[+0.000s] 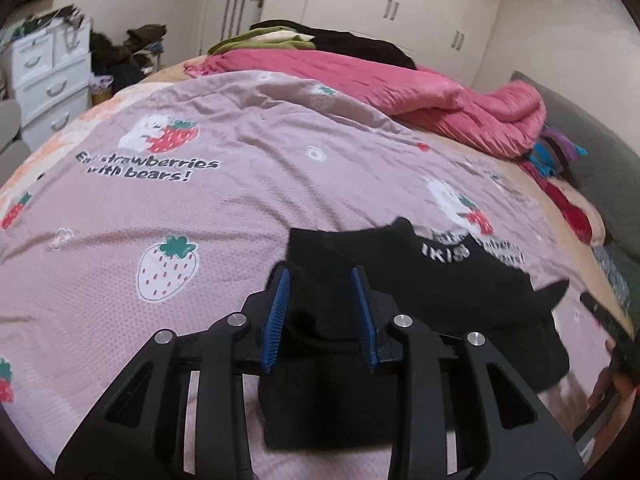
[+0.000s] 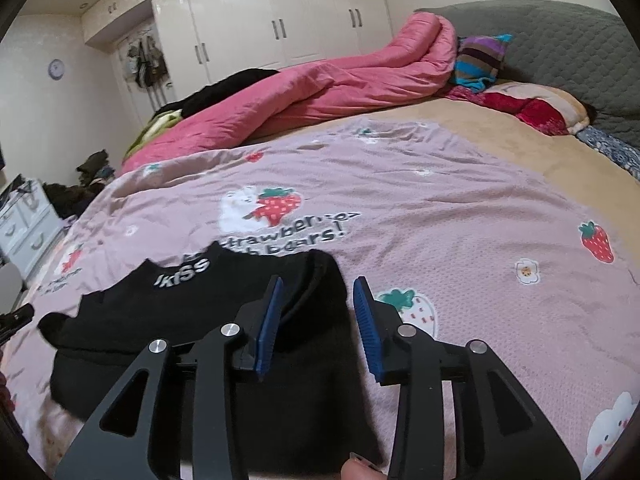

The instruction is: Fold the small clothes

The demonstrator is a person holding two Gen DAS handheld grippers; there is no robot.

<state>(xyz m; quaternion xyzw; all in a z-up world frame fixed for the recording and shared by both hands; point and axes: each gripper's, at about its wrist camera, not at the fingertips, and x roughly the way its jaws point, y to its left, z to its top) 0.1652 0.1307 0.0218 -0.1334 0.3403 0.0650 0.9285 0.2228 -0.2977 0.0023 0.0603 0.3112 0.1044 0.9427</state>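
Observation:
A small black garment (image 1: 440,280) with white lettering lies folded on the pink strawberry-print sheet (image 1: 240,208). In the left wrist view my left gripper (image 1: 321,274) sits over the garment's left end. Its blue pads stand apart, with black cloth lying loose between them. In the right wrist view the same garment (image 2: 180,304) spreads to the left, and my right gripper (image 2: 319,284) straddles its right edge. The jaws are open; the cloth lies under the left finger and the bare sheet (image 2: 460,240) under the right one.
A rolled pink quilt (image 2: 340,80) and dark clothes (image 1: 352,40) lie along the far side of the bed. Striped and red pillows (image 2: 480,60) rest against the grey headboard (image 2: 560,32). White drawers (image 1: 48,80) stand beside the bed, and wardrobes (image 2: 280,20) line the wall.

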